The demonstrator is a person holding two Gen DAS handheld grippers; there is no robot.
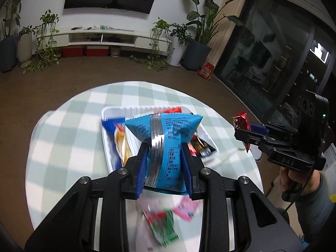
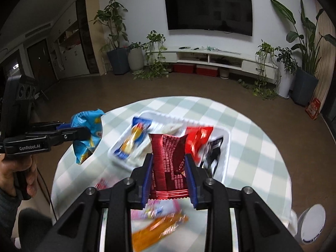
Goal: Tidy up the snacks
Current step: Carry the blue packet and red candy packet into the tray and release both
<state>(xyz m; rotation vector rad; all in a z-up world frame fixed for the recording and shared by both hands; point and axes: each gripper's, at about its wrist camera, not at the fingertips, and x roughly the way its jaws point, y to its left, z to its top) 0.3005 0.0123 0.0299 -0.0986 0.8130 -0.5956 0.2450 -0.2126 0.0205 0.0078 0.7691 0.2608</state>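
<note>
My left gripper [image 1: 163, 147] is shut on a light blue snack packet [image 1: 166, 138] and holds it above the near edge of a white tray [image 1: 105, 134]; it also shows in the right wrist view [image 2: 88, 133]. My right gripper [image 2: 169, 159] is shut on a dark red snack packet [image 2: 168, 163] above the tray's [image 2: 227, 147] near side; it also shows at the right of the left wrist view [image 1: 241, 124]. The tray holds several packets, among them a blue and orange one [image 2: 134, 138] and a red one [image 2: 197, 140].
A round table with a pale green checked cloth [image 1: 69, 126] carries the tray. Loose packets lie on the cloth below the grippers: green [image 1: 163, 226], pink [image 1: 187, 208] and orange [image 2: 159, 229]. Brown floor, potted plants and a TV wall lie beyond.
</note>
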